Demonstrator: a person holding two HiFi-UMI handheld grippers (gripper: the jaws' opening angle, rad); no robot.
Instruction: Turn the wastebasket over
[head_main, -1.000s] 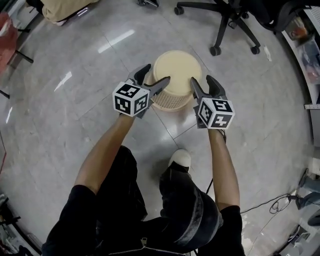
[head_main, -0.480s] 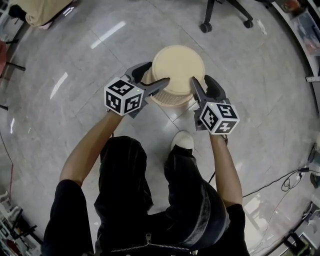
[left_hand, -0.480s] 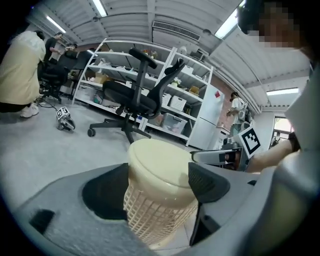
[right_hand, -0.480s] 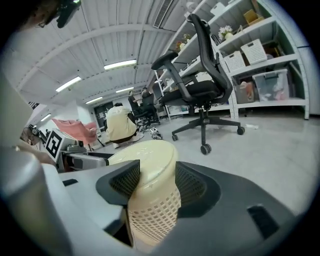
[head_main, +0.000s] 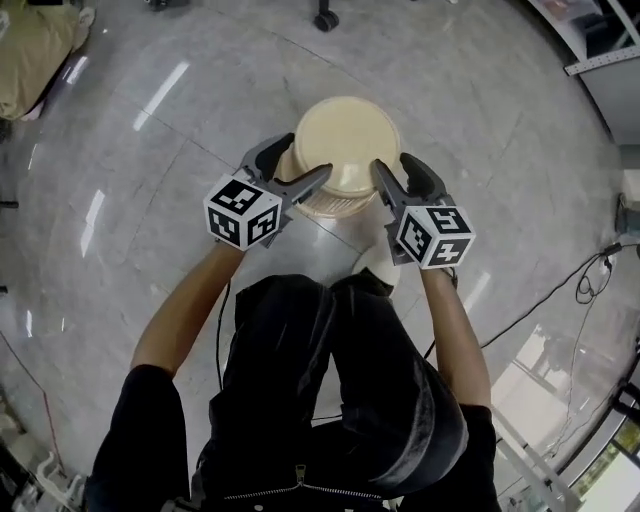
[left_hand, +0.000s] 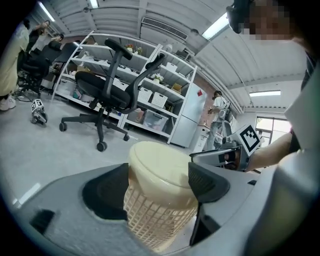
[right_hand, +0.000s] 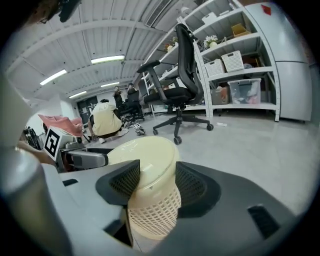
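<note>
Two grippers, left (head_main: 302, 163) and right (head_main: 394, 166), each clamped on the base-up wastebasket (head_main: 345, 140) at upper centre of head view; risk: tapered mesh wall slipping from pads through uneven turning.

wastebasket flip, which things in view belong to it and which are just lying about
Part of the job:
- wastebasket, base up
- left gripper, shut on it
- right gripper, shut on it

Just lying about:
- office chair
- shelves
- fridge
</note>
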